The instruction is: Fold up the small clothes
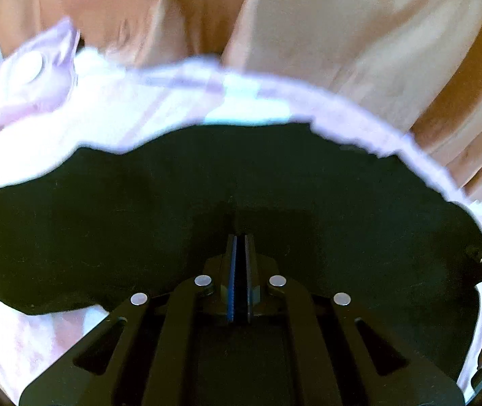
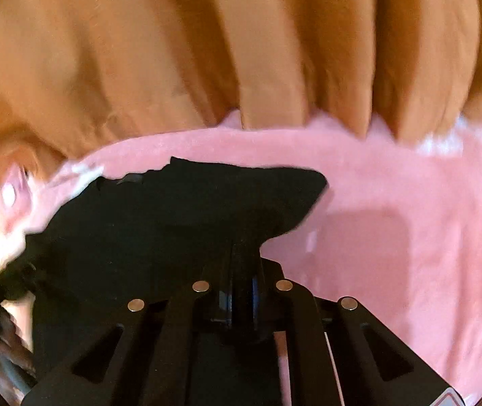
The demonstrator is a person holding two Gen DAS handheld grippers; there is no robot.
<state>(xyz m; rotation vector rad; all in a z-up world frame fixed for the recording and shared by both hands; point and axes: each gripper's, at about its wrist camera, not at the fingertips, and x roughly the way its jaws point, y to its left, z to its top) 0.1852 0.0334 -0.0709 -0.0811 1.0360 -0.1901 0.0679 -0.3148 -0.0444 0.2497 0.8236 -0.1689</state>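
We see the black garment (image 1: 207, 196) spread across the middle of the left view, on a pink cover (image 1: 112, 115). The left gripper (image 1: 240, 240) is pinched tight on its fabric. In the right view, the right gripper (image 2: 242, 253) clamps the garment's lower edge. Orange curtain (image 2: 207, 50) fills the top.

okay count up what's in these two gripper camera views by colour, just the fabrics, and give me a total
Black garment: 1
Pink cloth underneath it: 1 (it looks washed-out lilac in the left view)
Orange-tan pleated fabric behind: 1
Total: 3 fabrics
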